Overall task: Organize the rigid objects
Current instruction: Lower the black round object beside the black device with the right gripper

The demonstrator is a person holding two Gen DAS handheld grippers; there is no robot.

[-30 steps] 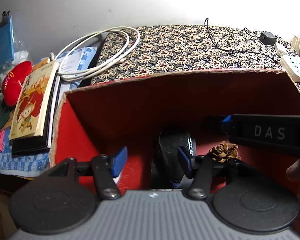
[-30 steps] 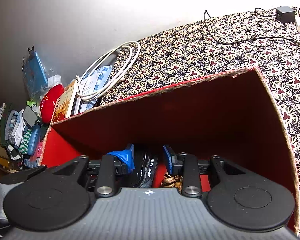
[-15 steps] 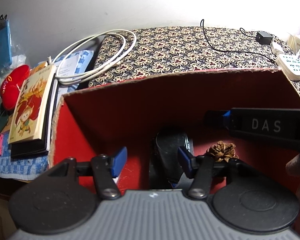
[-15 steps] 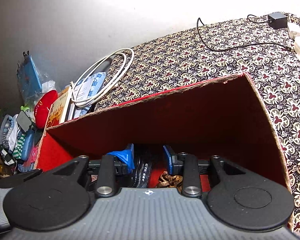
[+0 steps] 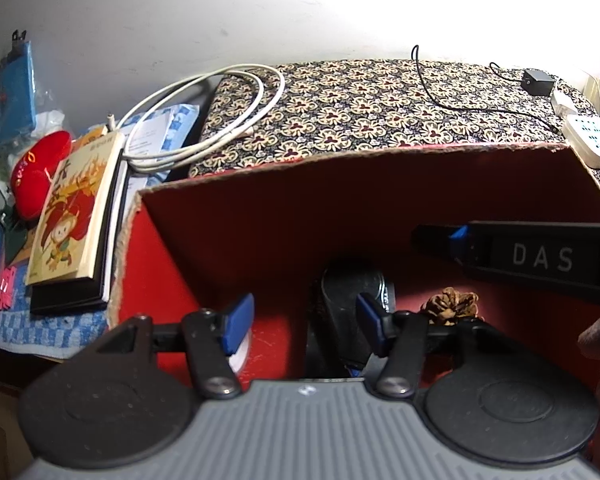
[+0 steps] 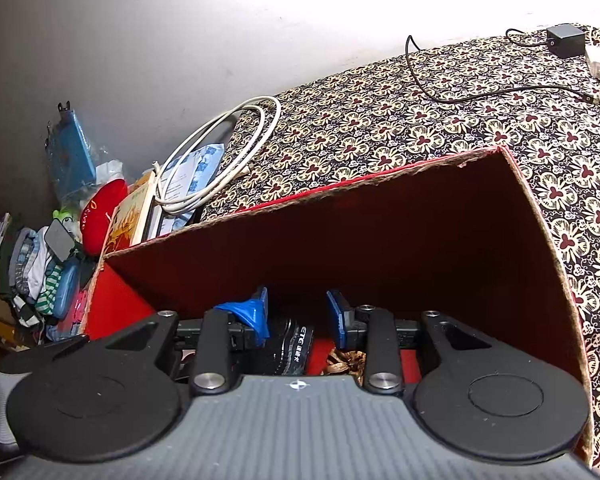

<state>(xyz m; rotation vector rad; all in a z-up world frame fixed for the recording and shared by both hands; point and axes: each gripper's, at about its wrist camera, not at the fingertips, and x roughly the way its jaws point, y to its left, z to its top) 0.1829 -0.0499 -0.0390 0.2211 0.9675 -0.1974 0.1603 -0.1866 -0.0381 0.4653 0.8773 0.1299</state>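
I am holding both tools over the red box, which is sitting on the patterned cloth of the surface. My left tool is standing wide, nothing between its blue pads; through the gap I am seeing only the box's red floor. Just right of that gap, inside the box, a black device is lying on the floor, partly behind the right-hand pad, and the pine cone is resting beside it, farther right. My right tool is reaching into the box from the right, above the pine cone.

From the right wrist, the right tool is standing at a narrow gap, and I am not seeing its pads pressing on anything. Below it the black device and the pine cone are lying on the box floor.

Compared with a second ago, both views are showing more of the cloth beyond the box's far wall, and the wall is sitting lower in the picture; the tools' openings are looking the same, and the device and pine cone are lying where they were.

Left of the box, a picture book is lying on a dark stack, with a coiled white cable behind it.
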